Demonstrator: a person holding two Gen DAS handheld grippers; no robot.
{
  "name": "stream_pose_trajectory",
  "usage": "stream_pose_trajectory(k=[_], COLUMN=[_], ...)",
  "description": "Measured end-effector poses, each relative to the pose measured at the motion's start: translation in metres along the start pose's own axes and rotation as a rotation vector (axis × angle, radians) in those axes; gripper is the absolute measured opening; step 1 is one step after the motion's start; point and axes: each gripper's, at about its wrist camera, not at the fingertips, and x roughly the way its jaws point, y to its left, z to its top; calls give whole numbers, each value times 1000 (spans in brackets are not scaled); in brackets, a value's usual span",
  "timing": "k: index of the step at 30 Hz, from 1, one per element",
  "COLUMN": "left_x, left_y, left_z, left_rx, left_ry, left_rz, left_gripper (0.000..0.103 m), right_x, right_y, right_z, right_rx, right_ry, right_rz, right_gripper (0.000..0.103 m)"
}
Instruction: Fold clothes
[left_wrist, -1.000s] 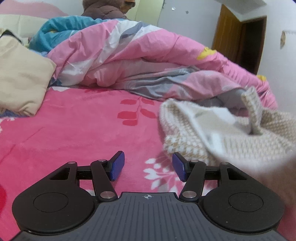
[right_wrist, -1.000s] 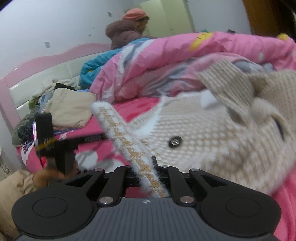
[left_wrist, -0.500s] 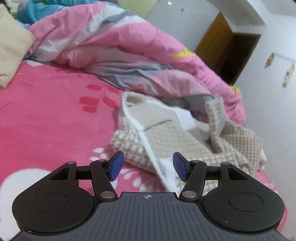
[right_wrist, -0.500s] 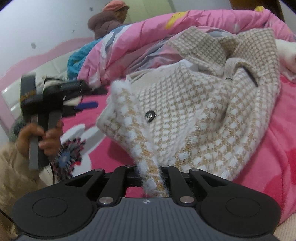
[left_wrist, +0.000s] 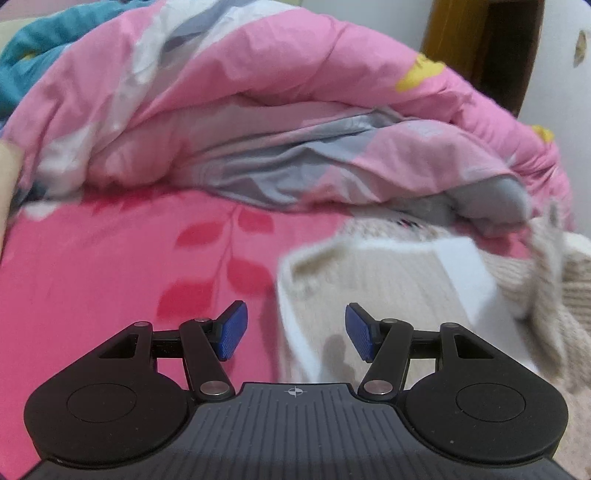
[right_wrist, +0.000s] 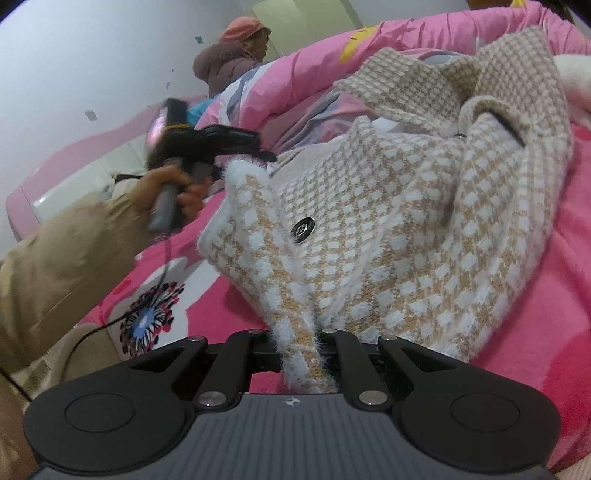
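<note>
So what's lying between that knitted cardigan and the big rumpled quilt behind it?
In the left wrist view, only a strip of bare pink bedsheet separates the cardigan from the quilt; toward the right they meet.

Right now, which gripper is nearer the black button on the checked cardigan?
Right. The right gripper is shut on the cardigan front edge just below the button. The left gripper is open over the white edge farther up, gripping nothing.

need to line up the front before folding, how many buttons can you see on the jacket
1. A dark round button sits on the front panel of the checked jacket, just right of its fluffy white edge. Others may be hidden in the folds.
</note>
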Motion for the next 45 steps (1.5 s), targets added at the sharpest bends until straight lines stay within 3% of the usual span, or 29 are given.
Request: stream_pose_trajectory(k=[5,7,12,15,19,25,31,36,45], left_x=[53,62,74,62,32,-36,-115,-170,-235], left_y=[-2,-4,-13,-29,-40,-41,-23,-4,20], left_z=[23,26,31,29,30,32,4,-34,-104], left_rx=[100,106,146,247,319,323,327,290,148], left_ry=[110,128,160,116,37,-83,-190,-243,-233], left_rz=[53,67,100,169,225,251,279,258,140], left_gripper=[58,49,13,6,4,3,3,3,3], right_x=[3,3,3,1,-2,-10,-22,-31,-68], right_y=[-8,-11,-17,-17,-16,-13,-13,-10,-15], right_z=[2,2,3,2,1,-3,-8,-10,-4], right_rx=[21,26,50,54,44,26,31,22,76], right_ry=[-7,-12,-16,-21,-33,-63,-112,-160,-234], right_rz=[28,38,62,68,61,44,23,-3,-154], right_gripper=[6,6,6,6,7,8,8,7,7])
